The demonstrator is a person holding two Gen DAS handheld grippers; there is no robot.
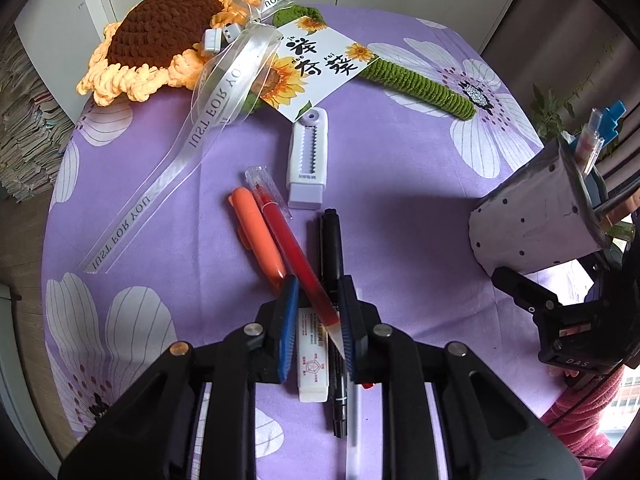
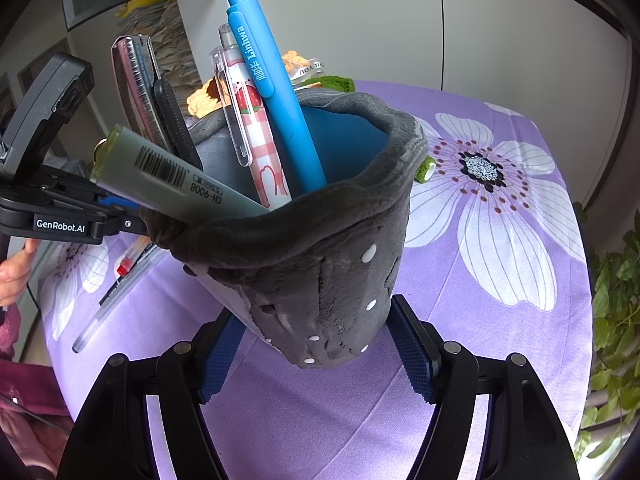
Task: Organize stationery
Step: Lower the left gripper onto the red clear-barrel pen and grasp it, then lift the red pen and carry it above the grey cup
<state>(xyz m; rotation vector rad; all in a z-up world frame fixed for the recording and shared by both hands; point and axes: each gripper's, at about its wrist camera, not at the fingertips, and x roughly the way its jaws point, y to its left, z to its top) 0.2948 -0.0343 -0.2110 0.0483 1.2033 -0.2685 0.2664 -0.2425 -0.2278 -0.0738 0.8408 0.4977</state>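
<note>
My left gripper (image 1: pixel 320 280) points down at a row of pens on the purple cloth. Its jaws stand narrow, and the red pen (image 1: pixel 292 240) crosses slantwise between the blue pads, touching both. Under it lie a black marker (image 1: pixel 332 240) and a white eraser (image 1: pixel 312 360); an orange highlighter (image 1: pixel 258 236) lies just to the left. My right gripper (image 2: pixel 316 356) is shut on the grey dotted pen pouch (image 2: pixel 320 272), tilted and holding a blue pen (image 2: pixel 276 92), a strawberry pen (image 2: pixel 256 132) and a green marker (image 2: pixel 168 172). The pouch (image 1: pixel 532 216) shows at the right in the left wrist view.
A lilac correction tape (image 1: pixel 308 156) lies beyond the pens. A crochet sunflower (image 1: pixel 160 40) with a card (image 1: pixel 316 64) and ribbon fills the table's far side. A clear pen (image 1: pixel 354 420) lies near me. A plant (image 2: pixel 616 320) stands past the right table edge.
</note>
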